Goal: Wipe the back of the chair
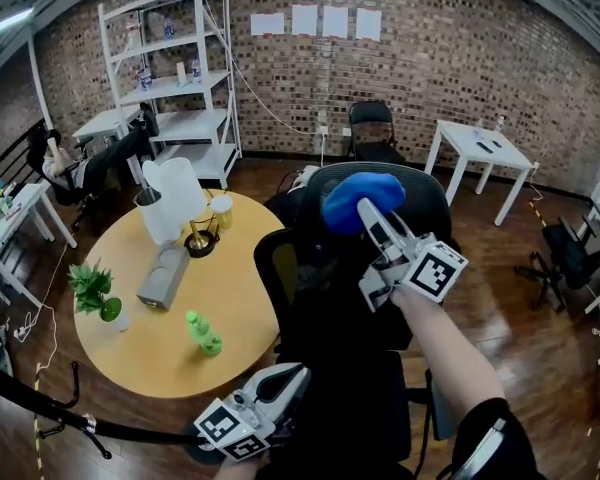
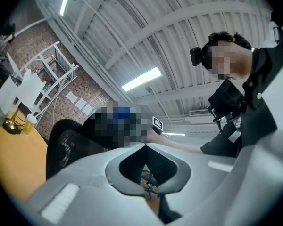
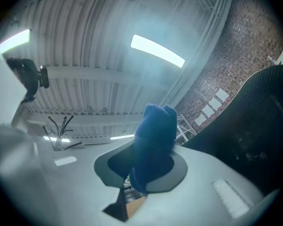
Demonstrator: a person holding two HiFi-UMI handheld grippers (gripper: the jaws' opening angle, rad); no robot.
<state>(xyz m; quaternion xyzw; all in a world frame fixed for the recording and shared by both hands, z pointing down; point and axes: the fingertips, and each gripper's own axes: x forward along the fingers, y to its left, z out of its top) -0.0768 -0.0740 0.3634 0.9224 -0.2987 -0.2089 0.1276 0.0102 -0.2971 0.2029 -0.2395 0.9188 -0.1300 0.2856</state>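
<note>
My right tongs (image 1: 370, 216) clamp a soft blue cloth (image 1: 352, 198) at the black mesh chair back (image 1: 427, 206) ahead for wiping, while my left tongs (image 2: 145, 146) hang closed and empty.

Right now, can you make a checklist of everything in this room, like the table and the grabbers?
Surface: round wooden table, bare near the front edge.
Job's things: blue cloth at the top of the black chair back.
Clutter: white jug, grey box, green bottle lying down and potted plant, all on the table.
Grippers: left gripper shut, empty; right gripper shut on the blue cloth.
Cables: white cable hanging along the brick wall; cords on the floor at left.
Surroundings: white shelf unit, white side table, folding chair.
</note>
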